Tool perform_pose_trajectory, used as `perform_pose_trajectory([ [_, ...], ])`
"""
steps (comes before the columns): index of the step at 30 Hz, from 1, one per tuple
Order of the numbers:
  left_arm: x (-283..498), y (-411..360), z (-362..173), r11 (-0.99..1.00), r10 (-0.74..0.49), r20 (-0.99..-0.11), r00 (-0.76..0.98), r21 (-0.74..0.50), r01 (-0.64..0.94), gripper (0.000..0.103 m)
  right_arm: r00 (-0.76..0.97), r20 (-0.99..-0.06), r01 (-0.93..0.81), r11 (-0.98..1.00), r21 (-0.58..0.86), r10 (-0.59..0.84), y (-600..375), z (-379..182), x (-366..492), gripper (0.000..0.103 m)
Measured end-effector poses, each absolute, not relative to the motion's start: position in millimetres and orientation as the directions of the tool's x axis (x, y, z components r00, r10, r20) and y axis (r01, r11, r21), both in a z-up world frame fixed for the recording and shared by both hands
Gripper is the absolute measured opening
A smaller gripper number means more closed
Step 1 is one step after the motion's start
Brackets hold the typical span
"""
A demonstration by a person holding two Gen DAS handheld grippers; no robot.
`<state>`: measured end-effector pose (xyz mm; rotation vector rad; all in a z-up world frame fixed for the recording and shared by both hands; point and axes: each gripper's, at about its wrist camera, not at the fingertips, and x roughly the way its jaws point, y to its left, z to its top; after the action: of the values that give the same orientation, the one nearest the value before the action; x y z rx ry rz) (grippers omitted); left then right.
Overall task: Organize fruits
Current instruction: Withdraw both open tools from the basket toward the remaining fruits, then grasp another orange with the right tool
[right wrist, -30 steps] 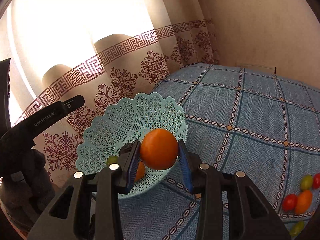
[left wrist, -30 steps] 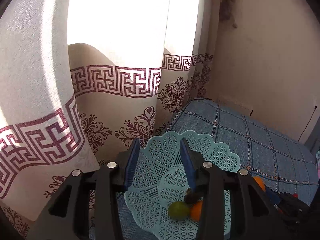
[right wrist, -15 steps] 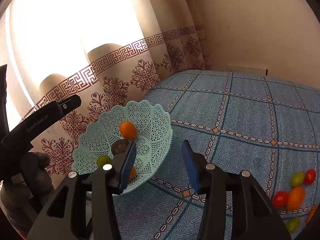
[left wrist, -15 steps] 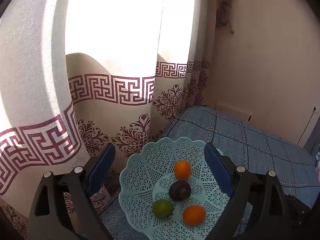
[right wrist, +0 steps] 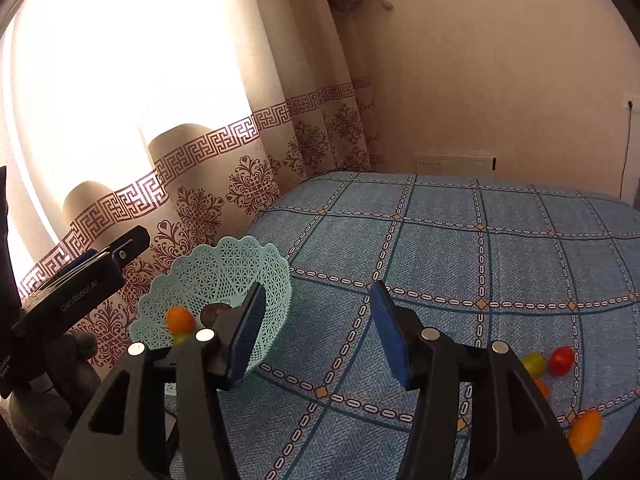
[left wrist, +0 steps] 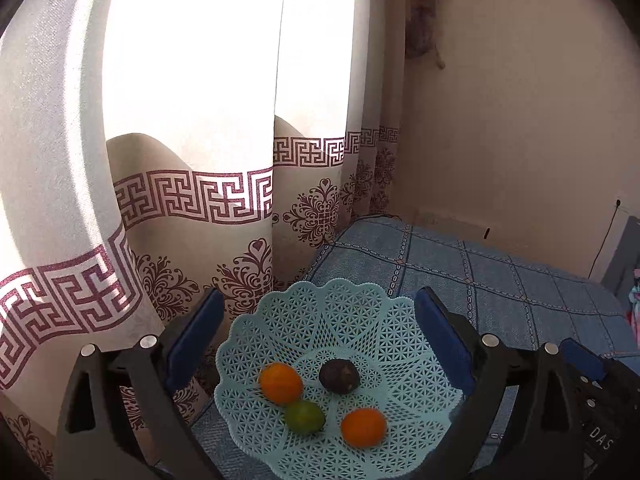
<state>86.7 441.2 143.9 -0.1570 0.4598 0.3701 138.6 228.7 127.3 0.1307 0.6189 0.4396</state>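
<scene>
Four fruits now lie in the basket (left wrist: 344,320), one orange (left wrist: 280,383) newly released there. The right gripper (right wrist: 316,332) has withdrawn, wide open and empty; the left gripper (left wrist: 316,344) gapes empty around the basket. Loose fruits (right wrist: 560,360) remain on the bed, far right.

Black left gripper (left wrist: 316,334), blue-padded jaws, perhaps "GenRobot.AI" lettering.

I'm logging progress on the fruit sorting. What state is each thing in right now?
left gripper: open, empty
right gripper: open, empty
basket: upright, holds four fruits
loose fruits: on the bedspread, outside the basket
curtain: drawn shut
</scene>
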Motion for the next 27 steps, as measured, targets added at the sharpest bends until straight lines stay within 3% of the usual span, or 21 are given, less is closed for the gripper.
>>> perform_pose_trajectory([
  [14, 80, 413, 152, 0.950, 0.246, -0.442, 0.863, -0.066, -0.305, 0.097, 0.779, -0.577, -0.201, 0.969, 0.141, 0.246, 130, 115, 116, 0.055],
  [27, 87, 353, 137, 0.987, 0.137, -0.484, 0.864, -0.006, -0.160, 0.097, 0.763, -0.630, -0.031, 0.981, 0.192, 0.147, 38, 78, 108, 0.055],
])
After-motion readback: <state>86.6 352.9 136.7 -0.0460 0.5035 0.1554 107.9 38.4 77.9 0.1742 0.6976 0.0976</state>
